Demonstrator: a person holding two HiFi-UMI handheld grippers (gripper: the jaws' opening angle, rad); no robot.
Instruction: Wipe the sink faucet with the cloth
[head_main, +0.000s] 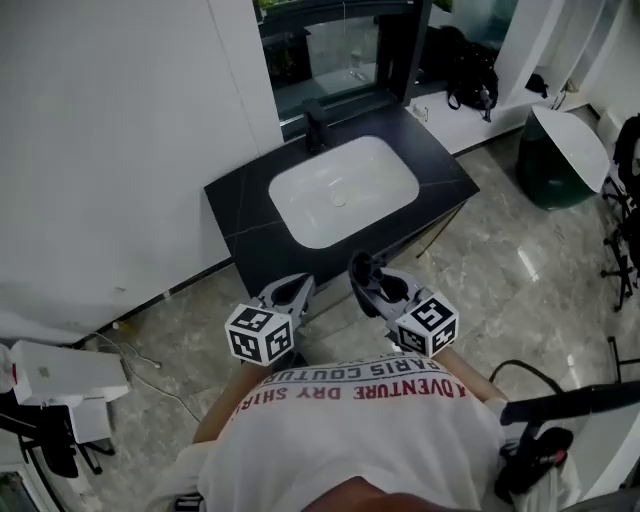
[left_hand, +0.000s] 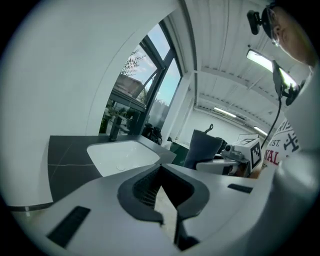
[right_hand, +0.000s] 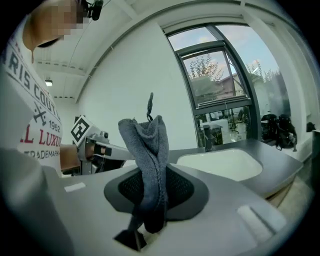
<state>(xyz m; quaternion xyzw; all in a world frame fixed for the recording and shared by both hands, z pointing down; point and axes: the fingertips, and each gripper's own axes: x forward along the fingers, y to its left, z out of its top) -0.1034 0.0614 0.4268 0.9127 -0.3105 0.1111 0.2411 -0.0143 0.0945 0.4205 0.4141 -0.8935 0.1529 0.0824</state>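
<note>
Grey cloth (right_hand: 147, 145) upright, long axis vertical, gripped by right hand-held gripper (right_hand: 150, 185); left hand-held gripper (left_hand: 160, 172) seemingly clenched

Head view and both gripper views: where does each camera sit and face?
Head view: on the person's head, steeply down at the sink; shirt and both grippers show.
Left gripper view: on the left gripper, along empty jaws toward the sink.
Right gripper view: on the right gripper, along jaws shut on the cloth.
All three share the sink and faucet.
</note>
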